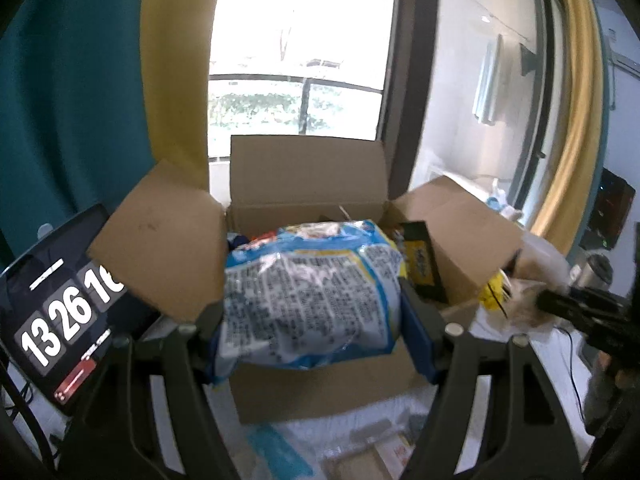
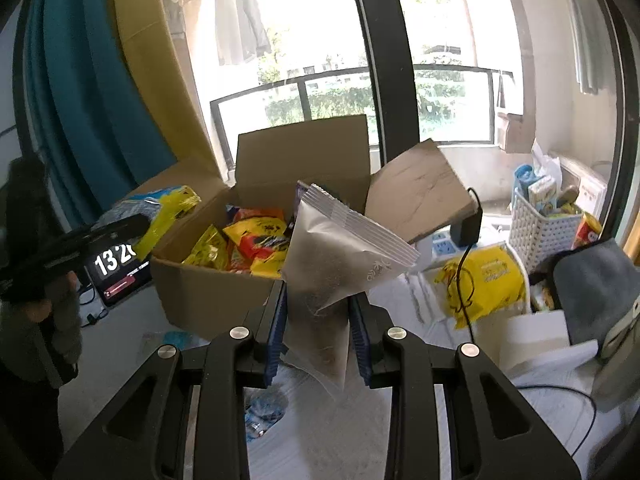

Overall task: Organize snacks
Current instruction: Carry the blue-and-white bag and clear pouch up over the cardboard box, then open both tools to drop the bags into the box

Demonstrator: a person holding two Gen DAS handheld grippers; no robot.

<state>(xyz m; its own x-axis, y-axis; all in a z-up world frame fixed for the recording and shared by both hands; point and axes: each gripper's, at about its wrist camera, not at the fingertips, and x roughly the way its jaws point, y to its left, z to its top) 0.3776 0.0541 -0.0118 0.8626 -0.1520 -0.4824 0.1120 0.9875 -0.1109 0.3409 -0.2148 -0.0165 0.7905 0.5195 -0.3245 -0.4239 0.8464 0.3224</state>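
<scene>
A blue-and-white snack bag (image 1: 312, 296), crinkled and covered in small print, sits clamped between the jaws of the left gripper (image 1: 314, 320) — its sides bulge against both blue pads, and its top pokes past the fingertips toward the open cardboard box (image 1: 308, 172) straight ahead. The box's flaps stand up and splay to either side of the jaws, and a black-and-yellow packet (image 1: 420, 264) leans inside it just beyond the right-hand pad. The right gripper (image 2: 318, 312) has its jaws drawn in narrow around a silvery grey zip pouch (image 2: 340, 252); the pouch's lower part is pinched between the pads while its ribbed seal end tilts up and to the right above the fingertips. Ahead of these jaws, slightly to their left, the same box shows a heap of yellow and orange snack packets (image 2: 248, 244). Off to the left of the jaws a tablet (image 2: 116, 268) with large white clock digits stands on the white tabletop (image 2: 320, 420). To the right of the jaws lie a yellow bag (image 2: 484, 280) crossed by a black cable, and farther out a white plastic basket (image 2: 536, 232) with cartons in it. A window with a dark railing fills the background beyond the box.
</scene>
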